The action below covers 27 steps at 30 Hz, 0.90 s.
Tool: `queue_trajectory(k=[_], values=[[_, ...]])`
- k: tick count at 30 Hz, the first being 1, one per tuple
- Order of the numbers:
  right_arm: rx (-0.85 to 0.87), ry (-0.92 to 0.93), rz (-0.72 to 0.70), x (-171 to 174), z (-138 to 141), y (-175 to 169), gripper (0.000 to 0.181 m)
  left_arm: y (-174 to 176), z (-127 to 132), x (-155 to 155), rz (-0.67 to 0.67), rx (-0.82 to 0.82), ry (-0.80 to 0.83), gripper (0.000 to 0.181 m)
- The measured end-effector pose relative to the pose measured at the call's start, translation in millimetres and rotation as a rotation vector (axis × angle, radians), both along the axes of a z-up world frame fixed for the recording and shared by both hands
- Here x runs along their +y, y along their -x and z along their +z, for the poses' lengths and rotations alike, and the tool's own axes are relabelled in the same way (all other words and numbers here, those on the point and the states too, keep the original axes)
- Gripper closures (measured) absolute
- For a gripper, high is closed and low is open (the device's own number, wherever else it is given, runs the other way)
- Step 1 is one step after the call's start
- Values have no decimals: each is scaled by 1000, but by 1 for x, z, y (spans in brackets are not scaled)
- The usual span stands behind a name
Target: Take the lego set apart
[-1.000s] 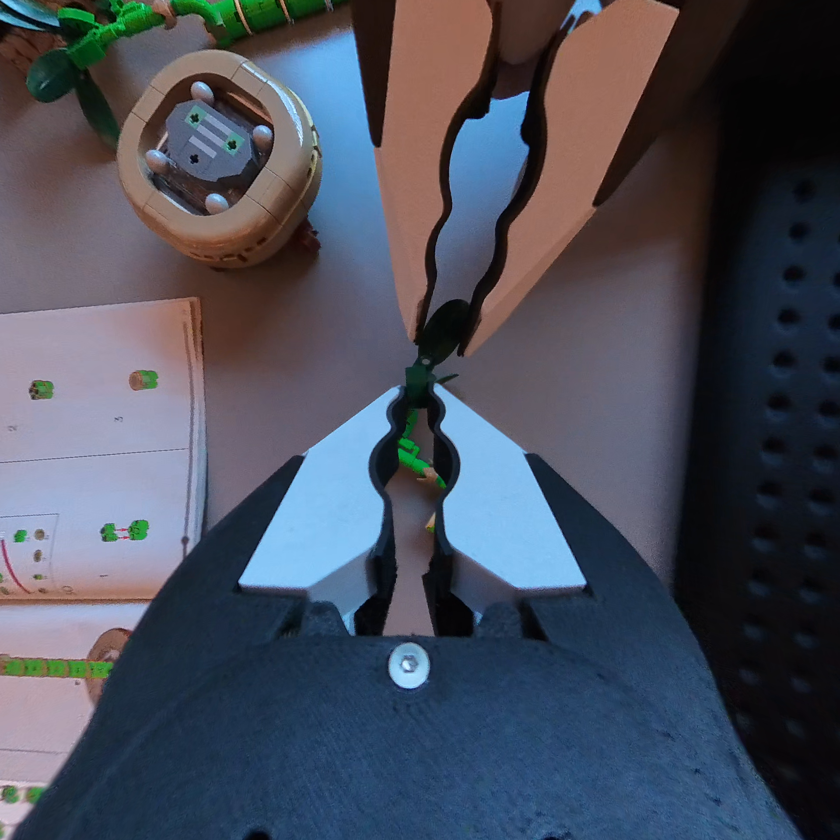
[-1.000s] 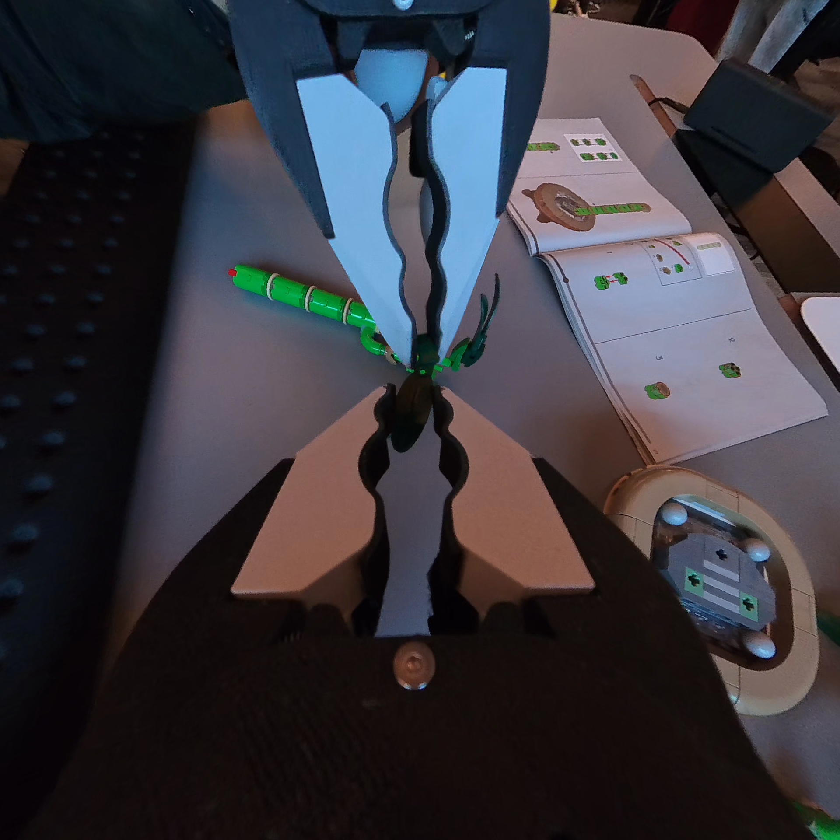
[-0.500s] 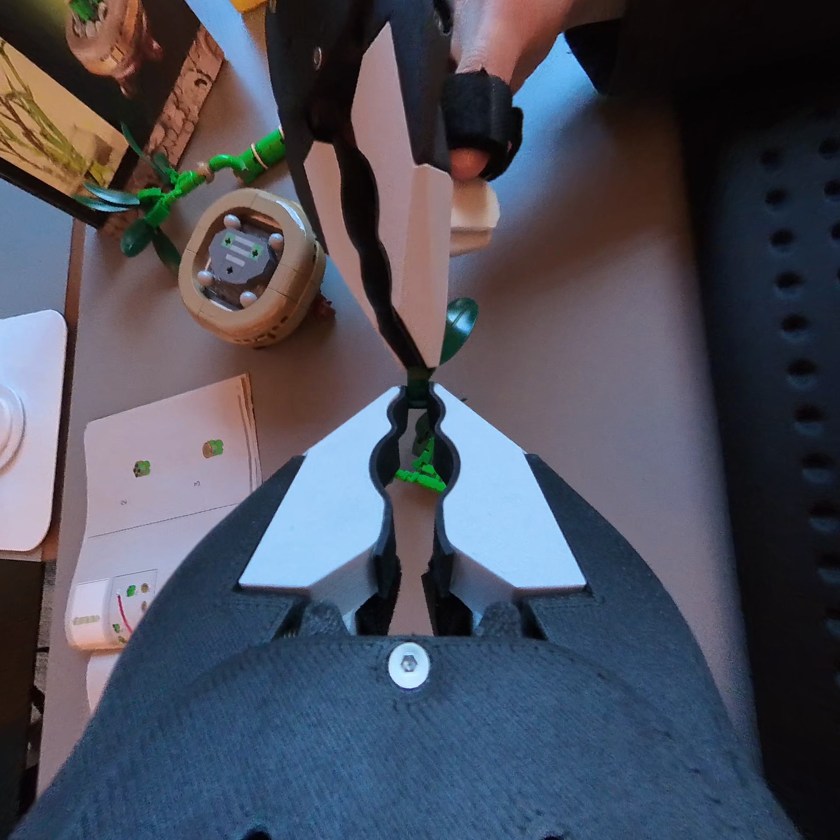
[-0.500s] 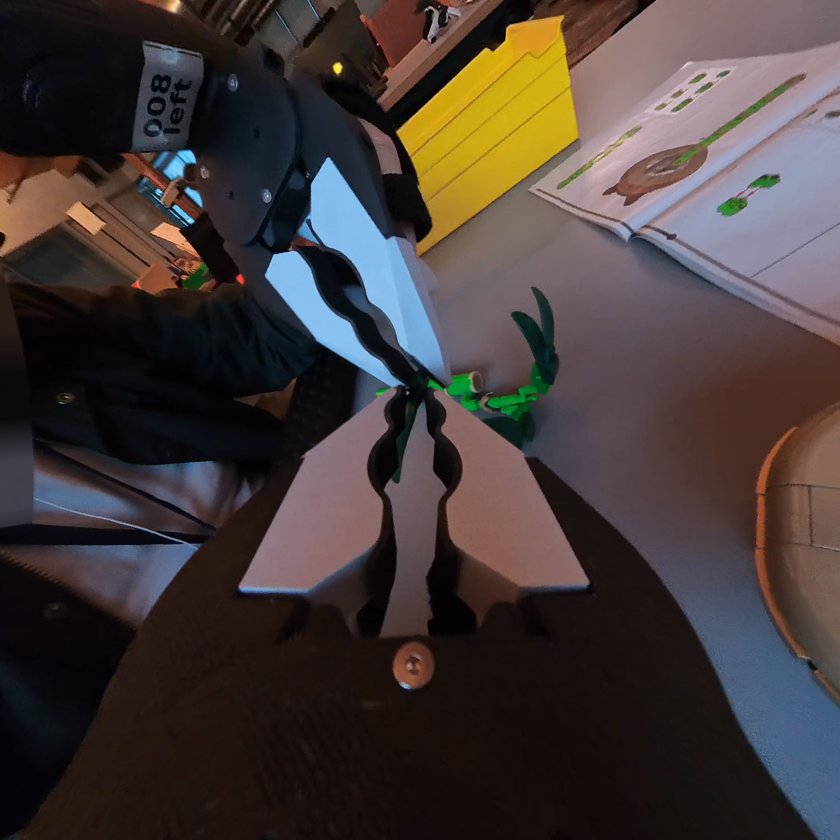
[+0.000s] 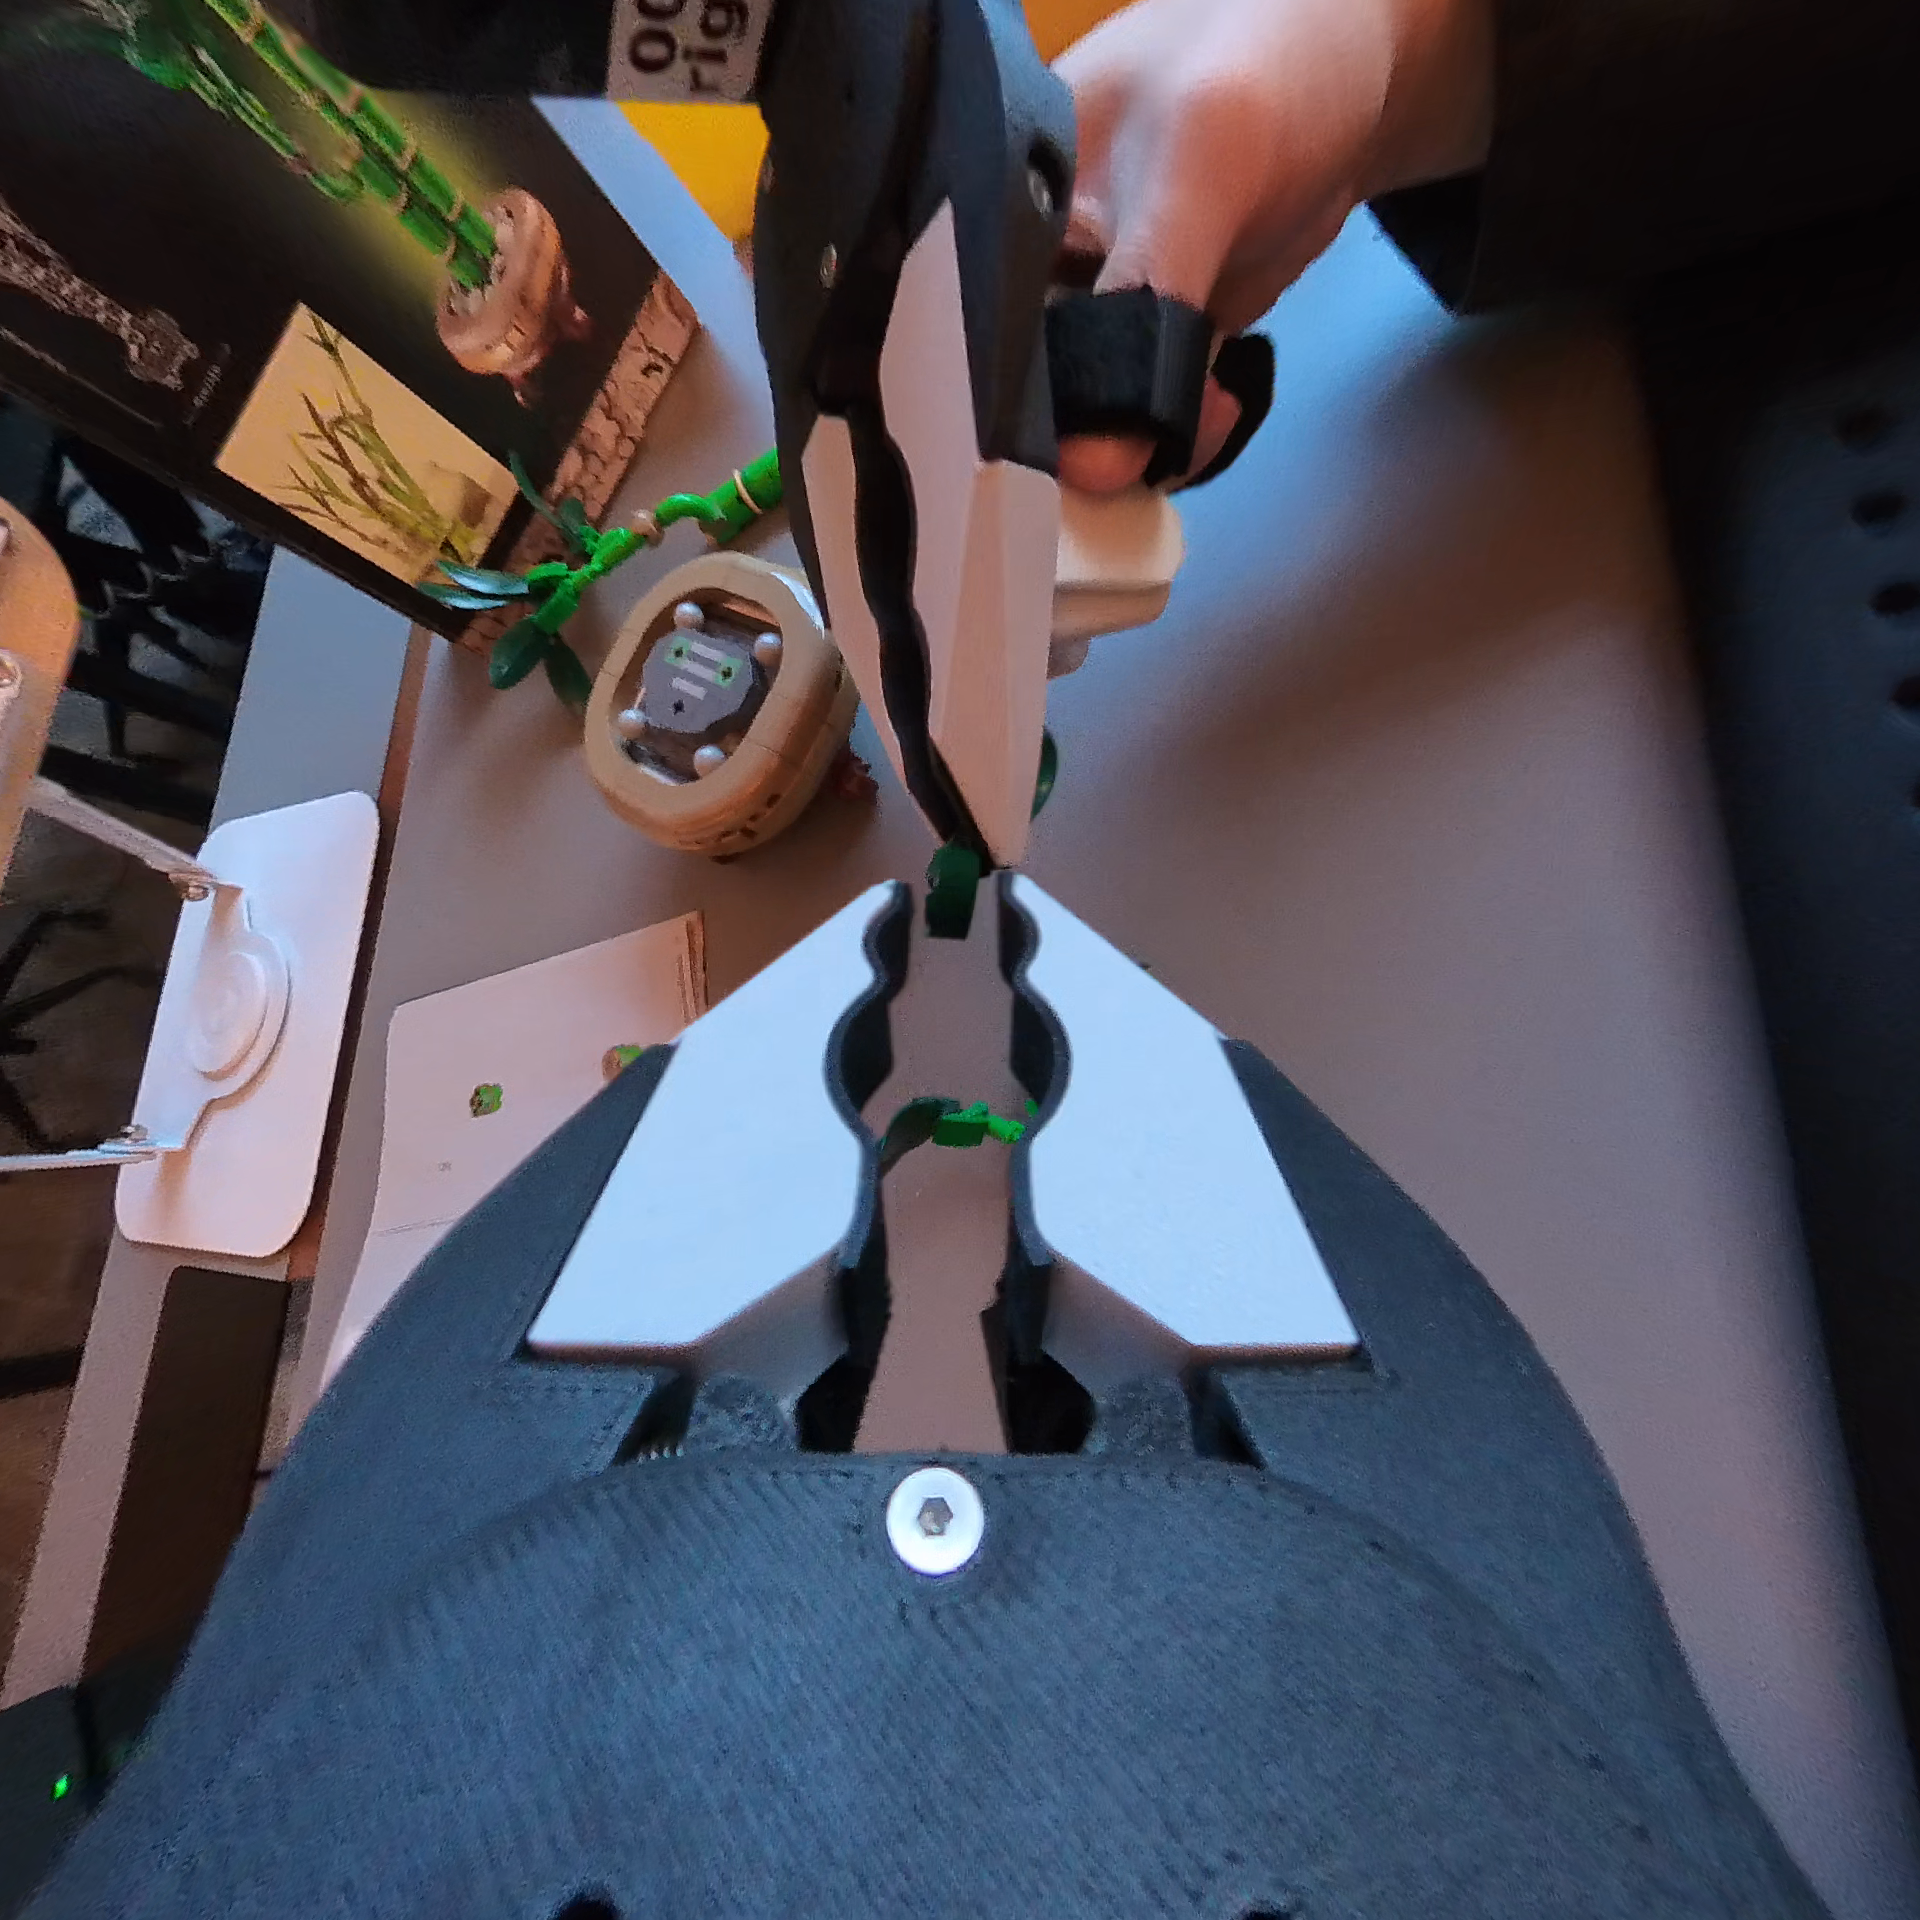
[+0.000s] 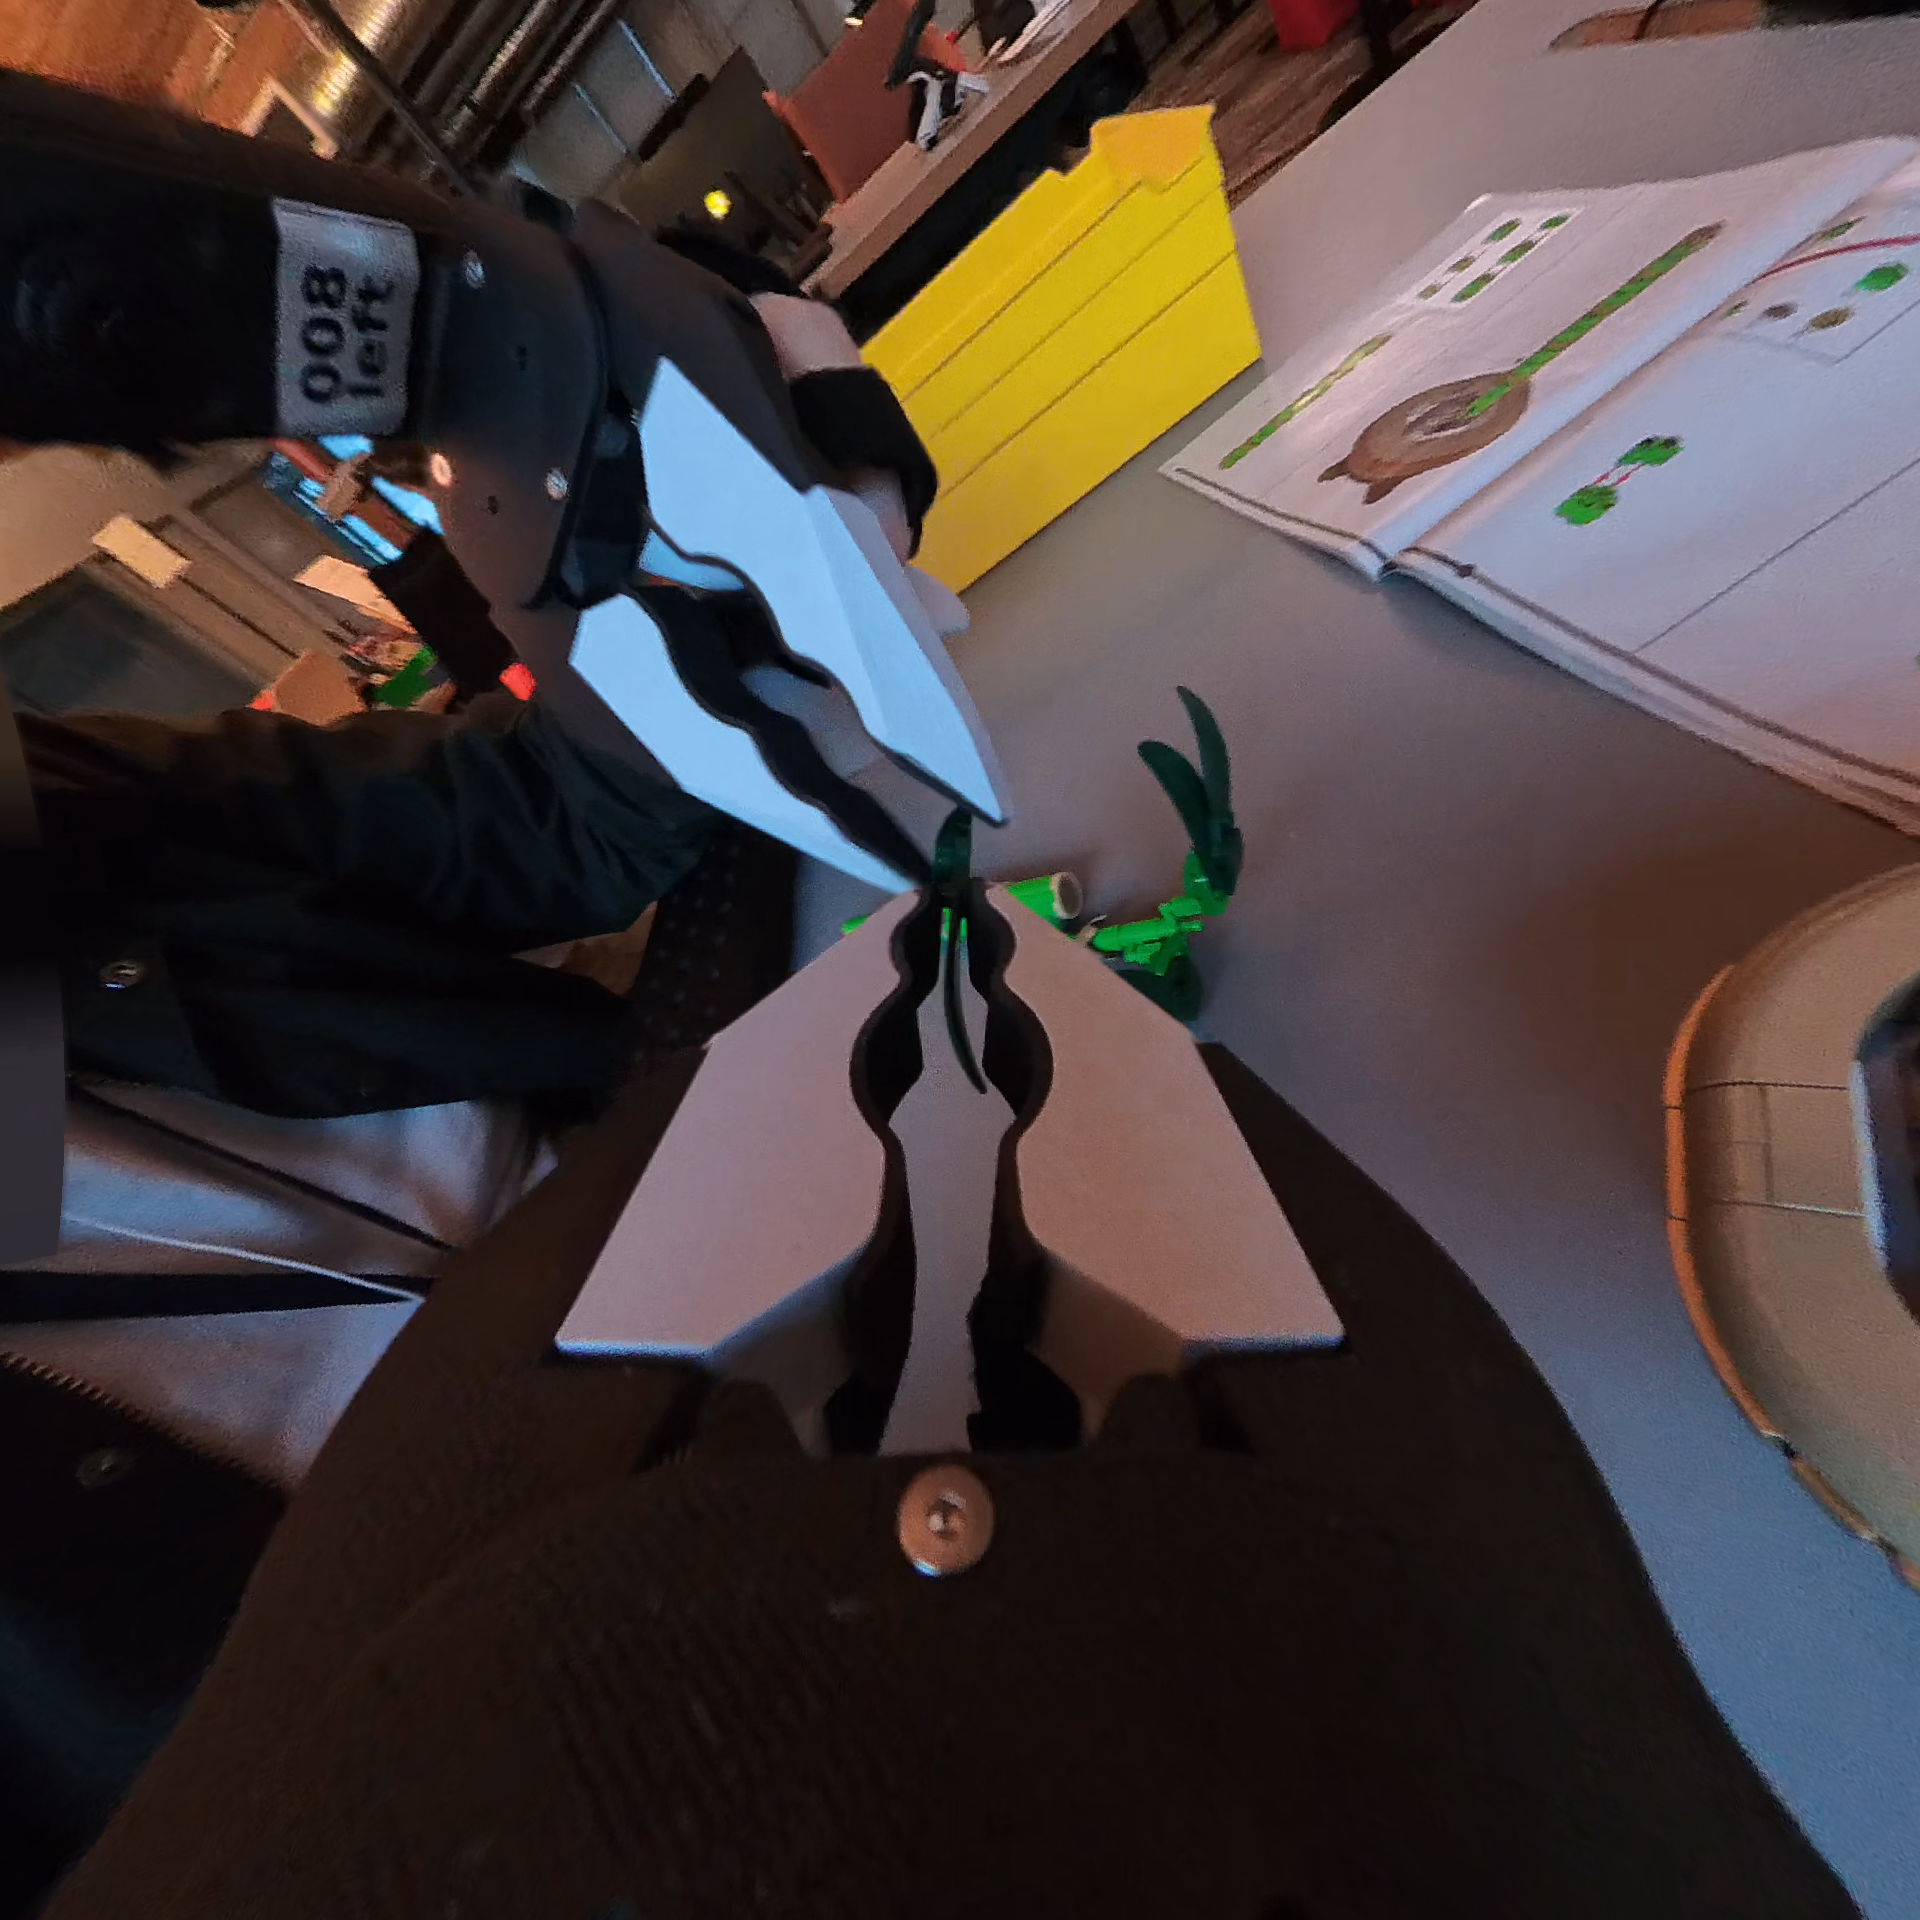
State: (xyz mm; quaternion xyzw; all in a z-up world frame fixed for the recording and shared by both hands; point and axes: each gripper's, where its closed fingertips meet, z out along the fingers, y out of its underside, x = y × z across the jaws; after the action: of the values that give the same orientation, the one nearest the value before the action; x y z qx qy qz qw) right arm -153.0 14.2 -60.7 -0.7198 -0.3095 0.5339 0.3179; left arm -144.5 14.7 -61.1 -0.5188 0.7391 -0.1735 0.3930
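Observation:
My right gripper is shut on a dark green leaf whose blade runs back between its fingers. In the left wrist view it comes down from above, and the leaf's end hangs between my left gripper's tips. My left gripper has its jaws a little apart, and they do not press the leaf. It meets the right one tip to tip in the right wrist view. A bright green branch with dark leaves lies on the table below, seen through my left fingers.
The tan lego pot stands to the left, with another green stalk and the set's box behind it. An open instruction booklet, a yellow bin, a white plate and a black perforated mat surround the work area. The tips of both grippers are at nearly the same place. The tan lego pot lies around 12 cm away from my left fingertips.
Both grippers have risen and tilted. My left jaws have opened slightly, and the green branch now lies on the table, apart from the leaf that my right gripper still holds.

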Motion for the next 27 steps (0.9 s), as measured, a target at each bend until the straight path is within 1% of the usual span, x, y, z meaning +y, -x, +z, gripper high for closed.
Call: queue_trajectory(k=[1,4,5,8,12,15,17,19,24,27], values=[[-17,-25,-10,1,0,-1,178,0,3,-2,-10,-15,10,162],[-71,-53,-23,2,-5,-1,178,-1,6,-3,-20,-31,-32,163],[-77,-49,-13,0,-7,0,178,-2,5,-3,-25,-25,-47,164],[-83,-17,0,-1,-11,3,178,-2,-3,-6,-43,0,-71,177],[-61,57,22,-5,-13,4,178,0,-4,-8,-61,13,-71,175],[-45,100,30,-6,-14,4,178,3,-7,-8,-64,37,-87,169],[-36,119,34,-6,-14,4,178,2,-7,-9,-68,39,-88,170],[-31,137,38,-7,-15,4,178,2,-7,-9,-75,34,-104,178],[-45,158,64,-10,-22,7,178,4,-14,-12,-94,74,-105,177],[-25,188,67,-10,-22,7,179,5,-16,-13,-91,90,-90,174]])
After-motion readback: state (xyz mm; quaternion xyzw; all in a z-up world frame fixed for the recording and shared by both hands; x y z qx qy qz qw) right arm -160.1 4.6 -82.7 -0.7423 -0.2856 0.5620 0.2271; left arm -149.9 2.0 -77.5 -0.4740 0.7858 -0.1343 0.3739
